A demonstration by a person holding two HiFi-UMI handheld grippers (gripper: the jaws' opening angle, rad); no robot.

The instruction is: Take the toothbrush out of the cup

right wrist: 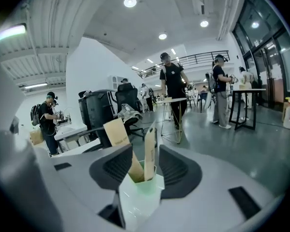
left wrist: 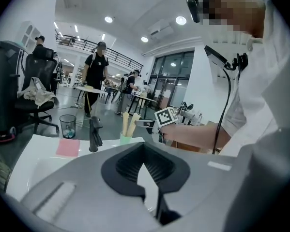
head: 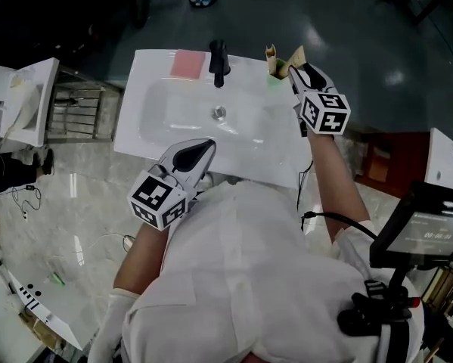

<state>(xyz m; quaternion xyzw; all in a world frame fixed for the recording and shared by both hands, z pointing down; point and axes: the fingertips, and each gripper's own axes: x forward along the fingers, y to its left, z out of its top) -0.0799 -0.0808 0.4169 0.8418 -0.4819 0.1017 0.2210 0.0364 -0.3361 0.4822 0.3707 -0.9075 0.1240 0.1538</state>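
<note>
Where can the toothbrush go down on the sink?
The deck right of the basin, in front of the cup, is bare. So is the basin round the drain. The back edge is crowded: pad, tap, cup and the open right gripper.

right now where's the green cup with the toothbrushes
In the head view the green cup stands at the back right corner of the sink, right of the black faucet; the open right gripper straddles it.
</note>
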